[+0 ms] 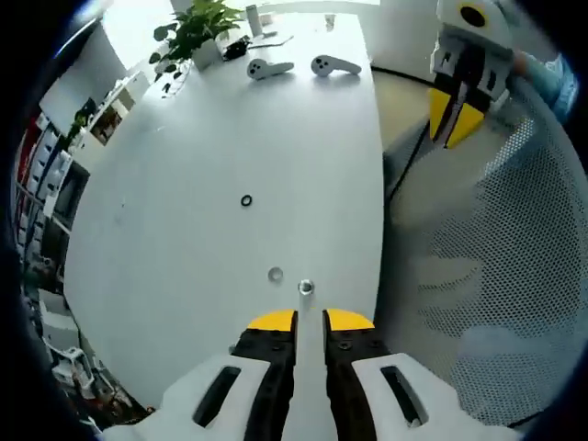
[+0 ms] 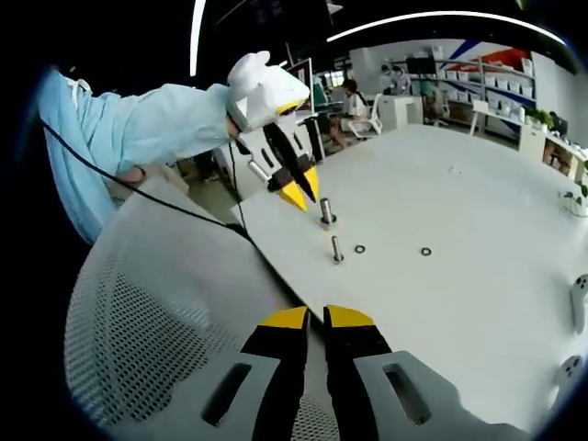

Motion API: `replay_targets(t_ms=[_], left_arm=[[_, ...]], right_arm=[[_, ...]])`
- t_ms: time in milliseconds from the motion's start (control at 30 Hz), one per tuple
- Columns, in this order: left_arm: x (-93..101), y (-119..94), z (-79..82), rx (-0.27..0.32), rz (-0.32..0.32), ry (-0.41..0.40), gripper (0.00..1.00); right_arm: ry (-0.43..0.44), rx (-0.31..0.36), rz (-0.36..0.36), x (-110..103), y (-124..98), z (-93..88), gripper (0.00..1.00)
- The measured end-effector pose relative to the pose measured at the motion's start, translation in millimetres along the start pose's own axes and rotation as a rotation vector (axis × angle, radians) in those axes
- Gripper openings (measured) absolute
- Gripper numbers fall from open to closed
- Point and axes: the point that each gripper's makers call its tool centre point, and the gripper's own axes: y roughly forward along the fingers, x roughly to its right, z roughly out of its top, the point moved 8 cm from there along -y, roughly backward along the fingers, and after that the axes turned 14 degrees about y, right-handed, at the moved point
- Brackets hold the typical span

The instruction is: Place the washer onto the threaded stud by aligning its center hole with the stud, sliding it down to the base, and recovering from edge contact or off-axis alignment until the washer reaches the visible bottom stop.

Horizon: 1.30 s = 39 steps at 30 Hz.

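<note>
Two metal threaded studs stand near the edge of the white table (image 1: 211, 147): the taller stud (image 2: 326, 213) and a shorter stud (image 2: 337, 250). In the left gripper view they sit just ahead of my jaws as the near stud (image 1: 306, 288) and the other stud (image 1: 275, 274). A black washer (image 1: 245, 200) lies flat farther out on the table. Beside the short stud lies one washer (image 2: 359, 249), with a second washer (image 2: 426, 251) past it. My left gripper (image 1: 310, 320) (image 2: 301, 193) hovers shut and empty just above the taller stud. My right gripper (image 2: 317, 320) (image 1: 455, 124) is shut and empty, held off the table over a chair.
A white mesh chair back (image 1: 496, 276) (image 2: 165, 322) stands against the table's edge below the right gripper. Two white controllers (image 1: 268, 67) (image 1: 335, 65) and a potted plant (image 1: 197, 32) sit at the far end of the table. A person's blue sleeve (image 2: 138, 129) holds the left gripper.
</note>
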Motion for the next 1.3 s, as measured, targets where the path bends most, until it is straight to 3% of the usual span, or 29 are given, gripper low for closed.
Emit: replay_targets(t_ms=[67, 133, 300, 400, 467, 533, 600, 700, 800, 867, 967, 1067, 1133, 1167, 1233, 1300], left_arm=[[1.9, -11, -4.3, 0.03, 0.024, -0.023, 0.09], [5.9, -28, -10.0, 0.072, 0.066, -0.061, 0.09], [23.1, -63, -27.3, 0.175, 0.167, -0.146, 0.09], [28.8, -76, -40.5, 0.191, 0.258, -0.171, 0.09], [30.8, -84, -52.5, 0.196, 0.314, -0.21, 0.08], [34.8, -89, -58.1, 0.25, 0.335, -0.261, 0.06], [39.9, -98, -63.3, 0.32, 0.381, -0.316, 0.06], [48.1, -104, -71.0, 0.382, 0.448, -0.382, 0.05], [59.3, -108, -74.6, 0.469, 0.493, -0.457, 0.05], [64.3, -110, -76.8, 0.5, 0.52, -0.483, 0.04], [69.6, -110, -83.0, 0.495, 0.534, -0.51, 0.02], [73.4, -109, -85.8, 0.543, 0.544, -0.557, 0.02], [78.4, -107, -86.0, 0.555, 0.524, -0.579, 0.04], [80.3, -106, -86.0, 0.553, 0.517, -0.587, 0.04], [82.3, -104, -87.1, 0.556, 0.523, -0.594, 0.04], [83.5, -103, -86.7, 0.573, 0.519, -0.613, 0.04]], right_arm=[[0.022, -0.016, -0.016, 1, 0, -2.3, 0.09], [0.056, -0.075, -0.039, 4, 1, -7.7, 0.09], [0.049, -0.034, -0.041, 3, -1, -4.7, 0.1], [0.049, -0.026, -0.06, 4, -3, -4.8, 0.1], [-0.035, 0.025, -0.099, 6, -6, 0.8, 0.1], [-0.054, 0.006, -0.11, 3, -7, -1.1, 0.1], [-0.01, -0.055, -0.103, 4, -6, -7.0, 0.1], [-0.027, -0.022, -0.096, 5, -6, -3.0, 0.1], [0.014, -0.012, -0.071, 5, -7, -2.3, 0.1], [0.026, 0.002, -0.06, 5, -8, -1.9, 0.1], [0.081, 0.033, -0.016, 6, -10, 0.3, 0.1], [0.146, 0.074, 0.031, 8, -11, 3.6, 0.1], [0.134, 0.071, 0.056, 8, -11, 4.0, 0.1], [0.072, 0.034, 0.071, 5, -10, 3.0, 0.1], [0.044, 0.018, 0.061, 3, -8, 3.2, 0.1], [0.049, 0.009, 0.064, 3, -8, 2.1, 0.1]])
